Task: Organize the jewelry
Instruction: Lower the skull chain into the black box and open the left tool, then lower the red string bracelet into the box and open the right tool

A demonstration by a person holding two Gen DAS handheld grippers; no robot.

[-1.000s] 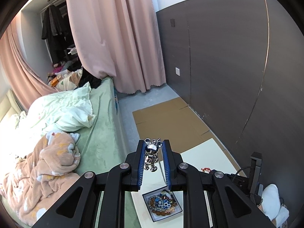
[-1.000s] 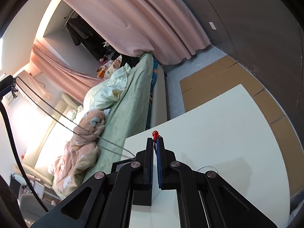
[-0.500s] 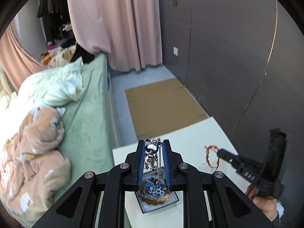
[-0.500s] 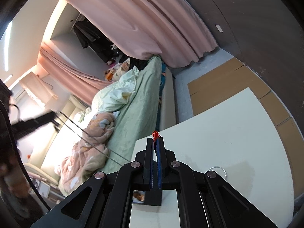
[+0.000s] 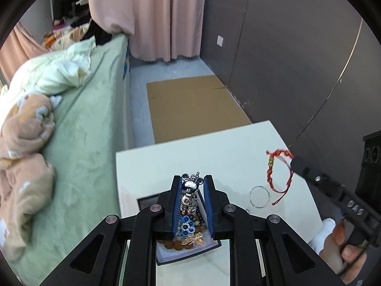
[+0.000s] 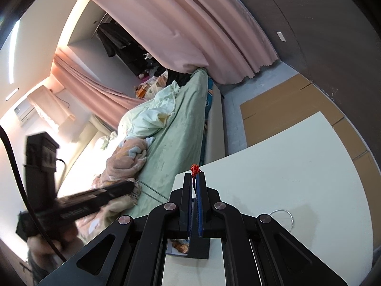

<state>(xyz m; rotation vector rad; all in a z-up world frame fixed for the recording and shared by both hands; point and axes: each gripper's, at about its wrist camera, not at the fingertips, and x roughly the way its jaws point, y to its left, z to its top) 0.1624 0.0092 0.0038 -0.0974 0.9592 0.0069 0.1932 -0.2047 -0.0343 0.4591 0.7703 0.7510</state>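
Observation:
My left gripper [image 5: 191, 178] is shut on a silver bear charm [image 5: 189, 188], which stands upright between the blue pads. Right beneath it lies a dark-rimmed jewelry tray [image 5: 166, 258] holding blue flower beads, brown beads and gold pieces. My right gripper [image 6: 195, 175] is shut on a red cord bracelet [image 6: 194, 168]. In the left wrist view that bracelet [image 5: 277, 174] dangles from the right gripper's tip [image 5: 295, 161] over the table's right side. A thin silver bangle [image 5: 260, 196] lies flat on the white table [image 5: 214, 152], below the bracelet.
A bed with green sheet and blankets [image 5: 71, 131] runs along the table's left edge. Flattened cardboard [image 5: 193, 104] covers the floor beyond the table. A dark wall panel [image 5: 297, 59] stands on the right. A hand [image 5: 343, 255] holds the right gripper's handle.
The left gripper has come down with the bear charm, tilting steeper, to just above the tray. The right gripper and its red bracelet have entered the left view. The right gripper has barely moved.

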